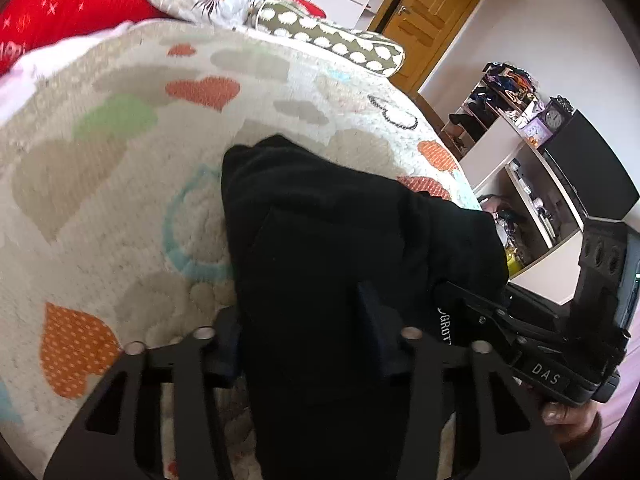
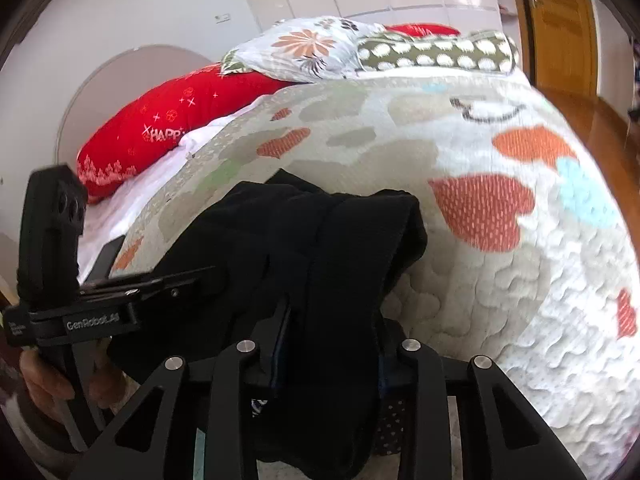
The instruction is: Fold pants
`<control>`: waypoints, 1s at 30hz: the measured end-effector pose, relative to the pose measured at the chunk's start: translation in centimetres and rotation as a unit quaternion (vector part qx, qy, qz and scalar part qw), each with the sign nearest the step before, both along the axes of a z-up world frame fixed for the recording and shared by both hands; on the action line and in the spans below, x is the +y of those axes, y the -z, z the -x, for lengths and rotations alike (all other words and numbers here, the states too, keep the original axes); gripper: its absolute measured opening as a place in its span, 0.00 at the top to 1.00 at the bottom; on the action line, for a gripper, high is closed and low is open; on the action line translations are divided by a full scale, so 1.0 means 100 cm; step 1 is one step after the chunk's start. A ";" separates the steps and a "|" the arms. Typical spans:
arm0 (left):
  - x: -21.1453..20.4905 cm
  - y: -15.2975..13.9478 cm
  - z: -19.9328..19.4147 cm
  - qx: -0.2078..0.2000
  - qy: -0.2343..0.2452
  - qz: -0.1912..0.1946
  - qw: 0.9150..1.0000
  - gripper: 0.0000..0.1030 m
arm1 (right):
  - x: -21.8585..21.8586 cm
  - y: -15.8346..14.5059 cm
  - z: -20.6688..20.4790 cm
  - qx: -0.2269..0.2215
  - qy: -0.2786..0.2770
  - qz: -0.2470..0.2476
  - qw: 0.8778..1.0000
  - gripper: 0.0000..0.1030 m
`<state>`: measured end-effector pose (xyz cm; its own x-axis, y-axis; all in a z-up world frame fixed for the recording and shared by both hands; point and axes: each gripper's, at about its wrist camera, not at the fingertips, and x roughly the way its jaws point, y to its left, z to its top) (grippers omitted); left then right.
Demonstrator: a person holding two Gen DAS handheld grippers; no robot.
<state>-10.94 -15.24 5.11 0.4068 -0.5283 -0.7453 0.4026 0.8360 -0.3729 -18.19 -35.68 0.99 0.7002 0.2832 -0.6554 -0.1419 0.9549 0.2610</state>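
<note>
1. In the left wrist view, we see the black pants (image 1: 320, 248) filling the lower middle of the frame, lying on the heart-patterned bedspread (image 1: 120, 184).
2. Their long axis runs from the bottom centre up to a rounded end at mid-frame, leaning slightly left.
3. The left gripper (image 1: 312, 340) has its jaws clamped on a thick bunch of the pants, cloth filling the gap between them.
4. At the lower right, the right gripper (image 1: 472, 312) reaches in from the side and bites the pants' edge.
5. In the right wrist view, the pants (image 2: 320, 240) spread across the lower centre, with the long axis rising from the bottom edge towards mid-frame.
6. The right gripper (image 2: 332, 344) has its jaws clamped on a fold of them.
7. At the left, the left gripper (image 2: 200, 280) meets the cloth; a hand (image 2: 52, 384) holds its handle.
8. A red pillow (image 2: 160, 128) lies at the upper left.
</note>
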 end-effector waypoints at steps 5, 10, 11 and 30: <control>-0.001 -0.016 -0.002 -0.017 0.004 0.001 1.000 0.67 | 0.005 -0.016 0.004 -0.020 0.000 0.011 1.000 0.71; -0.004 -0.031 -0.011 -0.034 0.005 0.008 0.999 0.67 | 0.007 -0.033 0.001 -0.041 0.005 0.026 0.999 0.72; -0.005 -0.034 -0.014 -0.038 0.005 0.008 0.999 0.67 | 0.007 -0.036 -0.001 -0.043 0.005 0.029 0.999 0.72; -0.013 -0.025 -0.099 -0.042 -0.012 -0.012 0.999 0.67 | 0.001 -0.042 -0.100 -0.041 -0.002 0.037 0.998 0.72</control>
<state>-1.04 -16.57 7.63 0.4814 -0.5006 -0.7195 0.4112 0.8539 -0.3189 -8.21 -35.55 5.17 0.7517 0.2390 -0.6147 -0.1644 0.9705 0.1763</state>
